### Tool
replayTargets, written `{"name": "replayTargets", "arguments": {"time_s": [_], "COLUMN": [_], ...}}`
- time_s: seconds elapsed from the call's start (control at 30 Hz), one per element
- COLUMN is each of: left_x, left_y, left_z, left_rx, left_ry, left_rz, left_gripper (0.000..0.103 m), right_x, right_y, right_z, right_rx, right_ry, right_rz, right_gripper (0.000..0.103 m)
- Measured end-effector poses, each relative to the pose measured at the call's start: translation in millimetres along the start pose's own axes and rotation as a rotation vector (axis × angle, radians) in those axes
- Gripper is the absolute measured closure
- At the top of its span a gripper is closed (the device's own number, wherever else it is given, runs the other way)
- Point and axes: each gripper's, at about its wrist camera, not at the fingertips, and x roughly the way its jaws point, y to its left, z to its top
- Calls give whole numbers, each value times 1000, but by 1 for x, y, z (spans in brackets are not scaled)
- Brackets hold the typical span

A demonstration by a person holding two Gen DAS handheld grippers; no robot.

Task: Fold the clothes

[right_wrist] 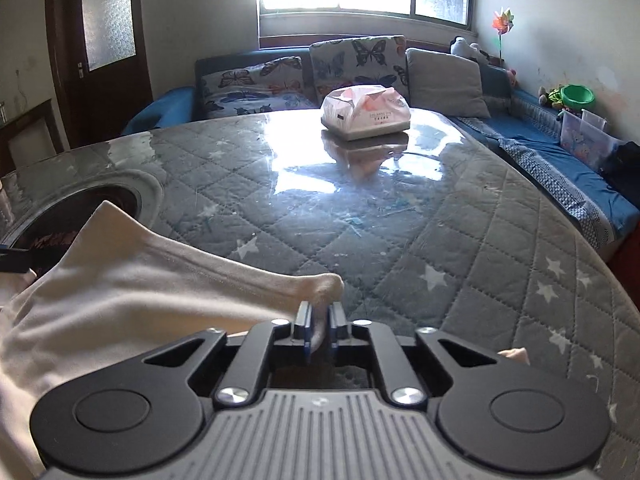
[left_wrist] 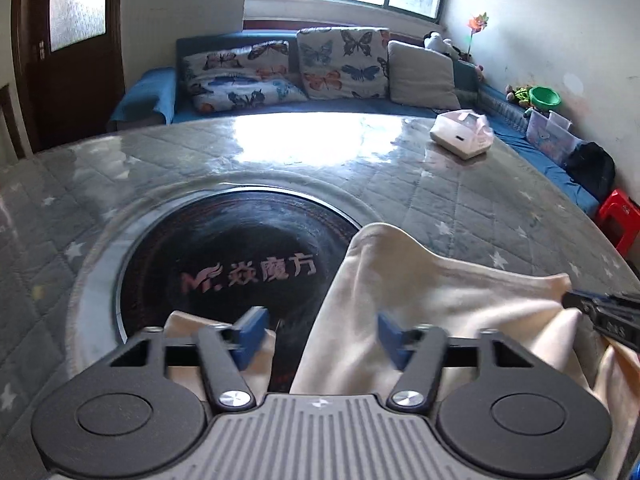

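Right tongs clenched on corner of cream garment, jaws pinched tight, cloth lifted and pulled taut off counter. Left tongs released, jaws spread wide, poised low over garment's near fold, nothing gripped. Garment looks light, soft, limp; likely sags and slides on glossy counter cover; best taken at corners or hems. Far part drapes over dark round burner set in counter. Tissue pack well beyond, near far edge.
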Motion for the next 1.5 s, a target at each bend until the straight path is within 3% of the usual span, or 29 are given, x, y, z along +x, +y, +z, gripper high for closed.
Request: {"name": "replayTargets", "arguments": {"time_s": [0.13,0.23,0.33,0.67,0.7,0.73,0.8,0.9,1.07,1.5], "left_x": [18,34,44,58,59,59,61,56,44,46], "left_y": [-1,-1,-6,-20,-21,-21,-23,-24,-5,67], "left_z": [11,18,21,15,14,13,11,5,5,22], "left_rx": [1,-3,13,80,87,95,111,159,119,-47], "left_ry": [-6,5,9,5,1,-3,-11,-58,-104,-126], "left_rz": [-6,-9,-30,-71,-71,-72,-73,-1,99,282], "left_gripper": [64,65,66,66,70,87,94,97,97,97], "right_x": [3,5,6,9,11,12,13,15,24,91], "right_y": [-5,-7,-7,-4,-4,-2,1,6,17,91], "right_z": [1,2,3,4,4,5,5,9,20,79], "right_rx": [22,33,35,15,11,5,-10,-31,-79,-262], "right_ry": [0,6,5,11,14,15,17,19,14,5], "right_rz": [4,16,26,51,54,57,61,64,76,131], "right_gripper": [83,78,65,65,65,67,70,79,94,97]}}
